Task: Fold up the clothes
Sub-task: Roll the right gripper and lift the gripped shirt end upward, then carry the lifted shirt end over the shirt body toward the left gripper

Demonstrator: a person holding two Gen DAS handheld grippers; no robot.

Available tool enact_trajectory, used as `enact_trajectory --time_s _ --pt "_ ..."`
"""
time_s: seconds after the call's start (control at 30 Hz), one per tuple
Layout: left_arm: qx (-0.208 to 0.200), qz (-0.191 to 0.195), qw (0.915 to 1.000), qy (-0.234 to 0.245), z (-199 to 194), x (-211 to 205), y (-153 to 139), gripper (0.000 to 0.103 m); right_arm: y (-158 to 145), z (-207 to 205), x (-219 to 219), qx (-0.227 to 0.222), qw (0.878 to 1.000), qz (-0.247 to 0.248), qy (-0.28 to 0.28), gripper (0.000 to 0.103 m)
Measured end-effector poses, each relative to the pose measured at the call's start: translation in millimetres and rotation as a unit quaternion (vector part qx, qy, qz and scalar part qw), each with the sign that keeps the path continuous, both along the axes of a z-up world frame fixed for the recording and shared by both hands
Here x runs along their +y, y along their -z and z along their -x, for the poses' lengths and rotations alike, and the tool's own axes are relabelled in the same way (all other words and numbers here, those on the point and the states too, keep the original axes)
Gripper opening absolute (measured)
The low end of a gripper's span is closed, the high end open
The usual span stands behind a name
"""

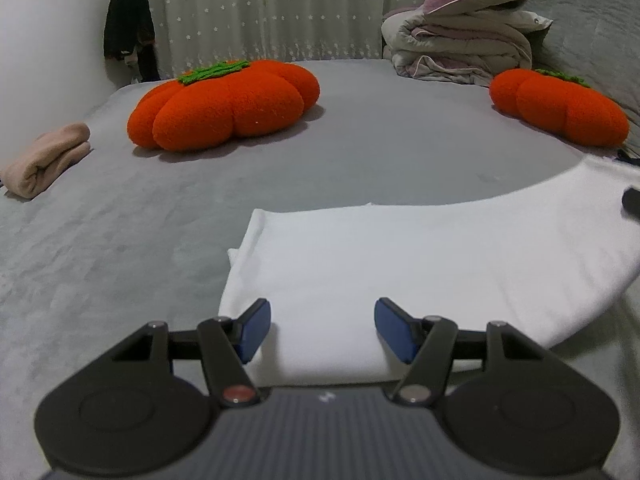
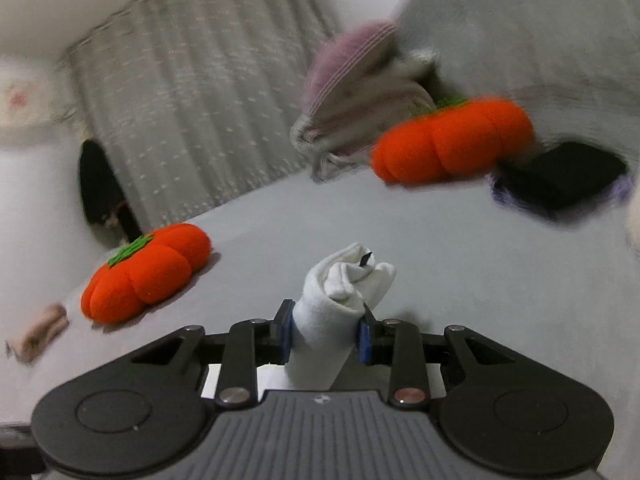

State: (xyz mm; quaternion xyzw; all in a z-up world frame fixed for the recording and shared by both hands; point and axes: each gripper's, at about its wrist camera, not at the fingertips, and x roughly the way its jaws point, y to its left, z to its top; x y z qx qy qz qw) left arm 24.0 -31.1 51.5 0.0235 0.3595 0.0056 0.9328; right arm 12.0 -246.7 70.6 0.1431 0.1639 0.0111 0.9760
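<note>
A white garment (image 1: 380, 256) lies folded into a long band on the grey bed sheet (image 1: 160, 220), running off to the right. Over its near left end my left gripper (image 1: 322, 330) stands open, blue pads apart with the cloth below them and not pinched. In the tilted, blurred right wrist view my right gripper (image 2: 326, 334) is shut on a bunched end of the white garment (image 2: 340, 288), lifted above the bed. A small dark tip pokes out of that bunch.
Two orange pumpkin cushions (image 1: 224, 104) (image 1: 560, 108) sit on the bed. A rolled pink cloth (image 1: 44, 160) lies at the left edge. Stacked quilts and a purple pillow (image 1: 460, 36) stand at the back right. A dark folded item (image 2: 560, 176) lies at the far right.
</note>
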Motion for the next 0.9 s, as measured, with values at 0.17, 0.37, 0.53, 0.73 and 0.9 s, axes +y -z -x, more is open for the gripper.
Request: enact_trajectory --time_s 0.17,0.37,0.53,0.73,0.9 --pt "-0.001 -0.002 1.0 0.009 0.3 -4.6 2.0 0.06 -9.8 12.2 26.9 -0.04 0.996 0.075 -0.035 0.031" --pt "-0.006 -0.002 0.9998 0.019 0.7 -8.3 2.4 0.06 -13.7 15.9 33.8 -0.049 0.993 0.088 -0.055 0.031" --pt "-0.026 0.01 0.9948 0.098 4.4 -24.8 1.0 0.061 -13.6 6.4 21.9 -0.031 0.997 0.053 -0.05 0.031" --pt "-0.028 -0.043 0.9872 0.151 0.0 -50.3 15.7 0.061 -12.9 4.3 10.6 -0.016 0.998 0.025 -0.048 0.031" --pt "-0.04 -0.015 0.985 0.167 -3.5 -47.1 14.2 0.06 -12.2 4.5 5.1 -0.012 0.999 0.019 -0.049 0.031"
